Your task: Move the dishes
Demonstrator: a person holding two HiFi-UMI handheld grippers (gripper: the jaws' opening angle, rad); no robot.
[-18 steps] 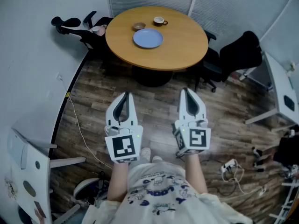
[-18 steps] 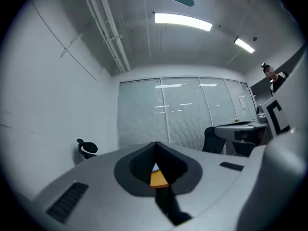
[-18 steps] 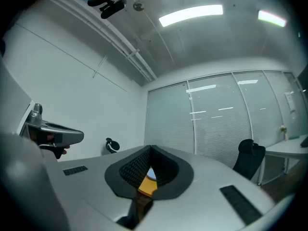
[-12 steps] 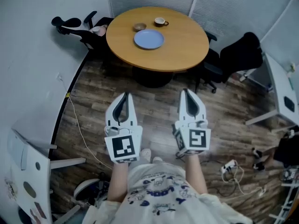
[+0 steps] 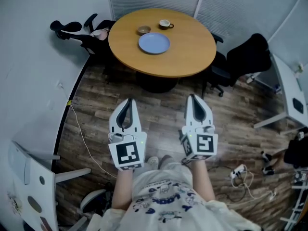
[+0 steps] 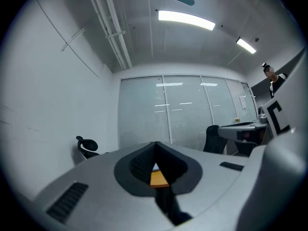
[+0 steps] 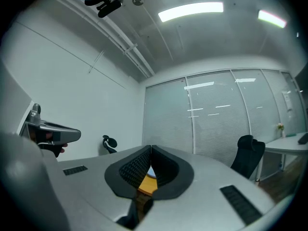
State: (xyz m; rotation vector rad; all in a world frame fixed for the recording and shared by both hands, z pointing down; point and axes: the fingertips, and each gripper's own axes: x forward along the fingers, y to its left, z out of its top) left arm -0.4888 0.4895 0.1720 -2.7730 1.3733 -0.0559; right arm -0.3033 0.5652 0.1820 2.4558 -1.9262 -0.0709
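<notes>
Though hardly anything has shifted in the last moment, the person has edged a little nearer the counter. Its near rim sits slightly lower in the head view, and the white desk at the lower left has slid back. The left tool and right tool are held as they were, side by side and level over the wood floor. Each is pressed together with nothing between its jaws, and both are well short of the counter. The dishes have not been touched. The blue plate lies on the far left part of the top, the small bowl is just beside it, and the cup stands near both, further back. I'd say this is only the walk-up. The move itself has not begun, and either tool will have to spread before it can take a dish.
</notes>
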